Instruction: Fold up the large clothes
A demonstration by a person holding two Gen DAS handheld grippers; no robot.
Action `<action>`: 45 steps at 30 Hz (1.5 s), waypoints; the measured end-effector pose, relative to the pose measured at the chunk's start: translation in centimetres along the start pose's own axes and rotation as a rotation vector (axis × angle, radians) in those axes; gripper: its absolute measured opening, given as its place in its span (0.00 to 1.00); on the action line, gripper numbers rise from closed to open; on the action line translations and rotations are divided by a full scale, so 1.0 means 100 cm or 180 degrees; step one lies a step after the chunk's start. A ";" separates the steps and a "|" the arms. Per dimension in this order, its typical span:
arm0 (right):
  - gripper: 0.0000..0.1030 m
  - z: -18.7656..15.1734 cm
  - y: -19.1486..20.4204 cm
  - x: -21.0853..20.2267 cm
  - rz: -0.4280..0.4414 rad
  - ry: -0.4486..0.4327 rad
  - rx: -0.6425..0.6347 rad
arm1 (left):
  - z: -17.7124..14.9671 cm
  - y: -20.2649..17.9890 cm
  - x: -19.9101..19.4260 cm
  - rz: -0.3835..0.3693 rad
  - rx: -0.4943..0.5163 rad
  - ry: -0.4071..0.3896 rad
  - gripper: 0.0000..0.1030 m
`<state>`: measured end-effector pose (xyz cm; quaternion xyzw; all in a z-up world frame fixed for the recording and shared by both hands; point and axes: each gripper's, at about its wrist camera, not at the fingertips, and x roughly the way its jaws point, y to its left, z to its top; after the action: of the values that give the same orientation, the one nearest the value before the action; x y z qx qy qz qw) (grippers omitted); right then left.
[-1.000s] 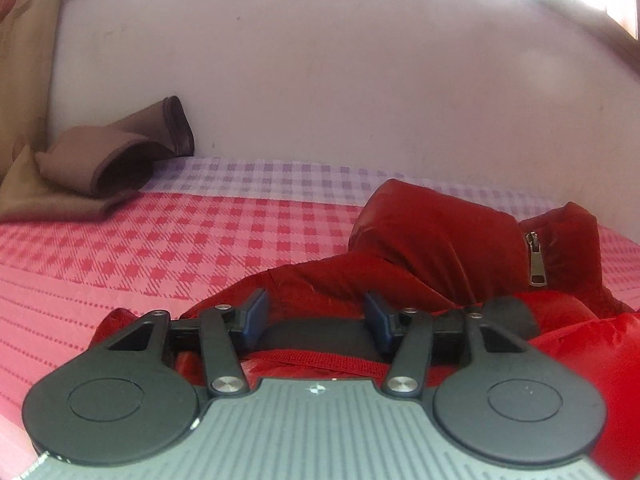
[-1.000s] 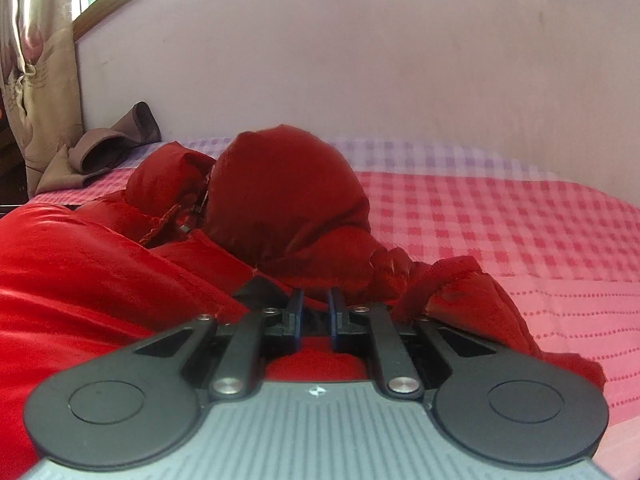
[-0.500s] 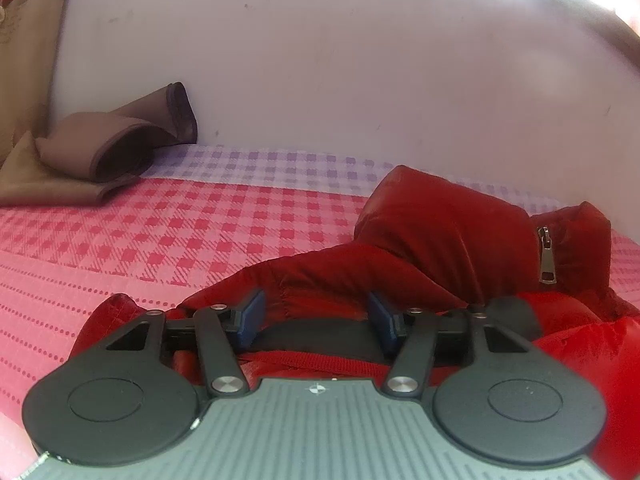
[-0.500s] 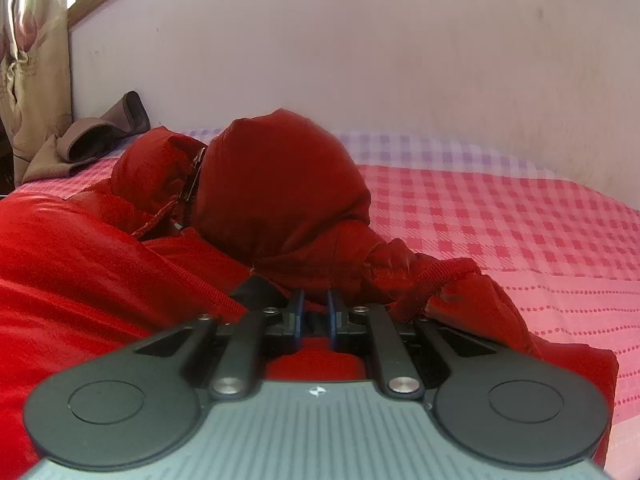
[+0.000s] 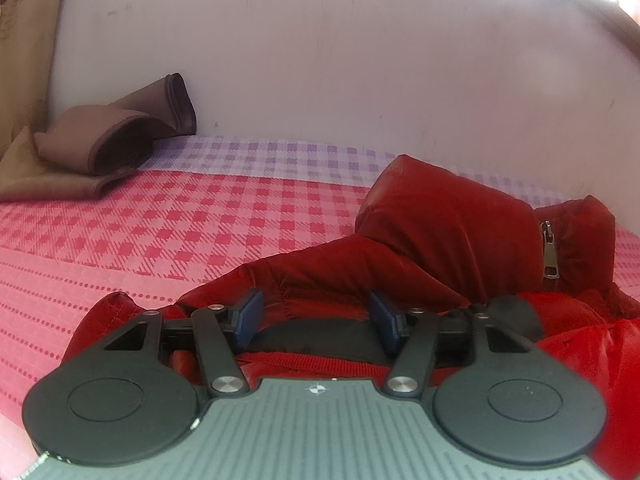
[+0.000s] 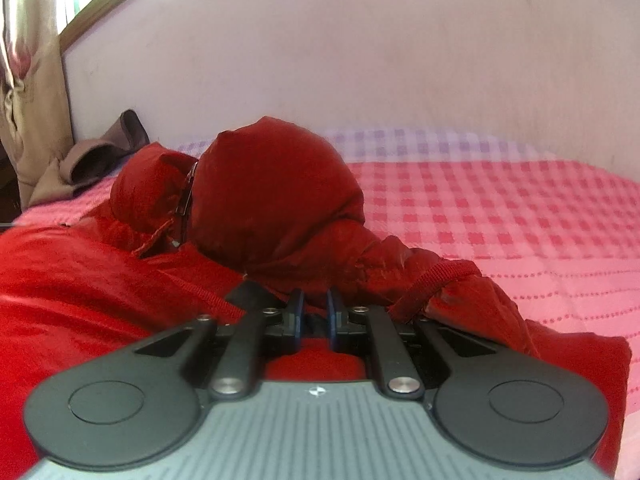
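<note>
1. Red hooded puffer jacket (image 5: 440, 240): lies crumpled on the bed, hood bunched toward the wall, its metal zipper pull (image 5: 549, 252) hanging at the collar. In the right wrist view the same jacket (image 6: 272, 208) mounds up just ahead of the claw, one sleeve with a ribbed cuff (image 6: 440, 280) trailing toward the right.
2. Left claw (image 5: 316, 316): jaws apart and opening. Jacket fabric and a dark lining band lie between the blue pads (image 5: 250, 312), but the pads do not press on it; nothing is gripped.
3. Right claw (image 6: 316, 316): jaws nearly together. Red fabric sits at and below the narrow gap; whether a fold is actually pinched there cannot be told.
4. Step in hand, as judged: a release on the left side, most likely at the hem or a sleeve edge, while the right side stays closed; the jacket is far from a tidy fold.
5. Next move, as judged: the left claw needs a fresh hold on an outer edge, then both sides must spread the puffy cloth flat before folding; slippery padding may spring back.
6. Bed (image 5: 200, 240): pink and red chequered cover, carrying everything.
7. Brown folded cloth (image 5: 100, 148): at the far left corner, well apart from the jacket.
8. Wall (image 5: 360, 60): pale, behind the bed.
</note>
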<state>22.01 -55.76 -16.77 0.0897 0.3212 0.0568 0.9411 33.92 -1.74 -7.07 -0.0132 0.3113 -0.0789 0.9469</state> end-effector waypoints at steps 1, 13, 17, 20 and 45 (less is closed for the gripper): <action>0.09 0.000 -0.003 0.000 0.0033 0.0005 0.0049 | 0.000 0.000 0.000 -0.0004 -0.0006 0.0006 0.59; 0.09 0.001 -0.039 0.007 0.0489 0.0016 0.0723 | 0.001 -0.002 0.004 0.0016 -0.0013 0.0046 0.60; 0.09 0.002 -0.027 0.007 0.0319 0.0017 0.0536 | 0.000 -0.001 0.004 0.0018 -0.0001 0.0053 0.61; 0.09 0.004 -0.026 0.006 0.0297 0.0061 0.0500 | -0.001 -0.001 0.003 0.0026 0.0035 0.0050 0.61; 0.08 0.007 0.114 0.007 0.0674 0.0223 -0.0662 | 0.006 -0.001 -0.026 -0.0124 -0.0073 -0.0074 0.66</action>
<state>22.41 -44.58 -14.32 0.0230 0.3350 0.1917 0.9222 32.15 -1.43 -5.06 -0.0311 0.3009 -0.0936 0.9486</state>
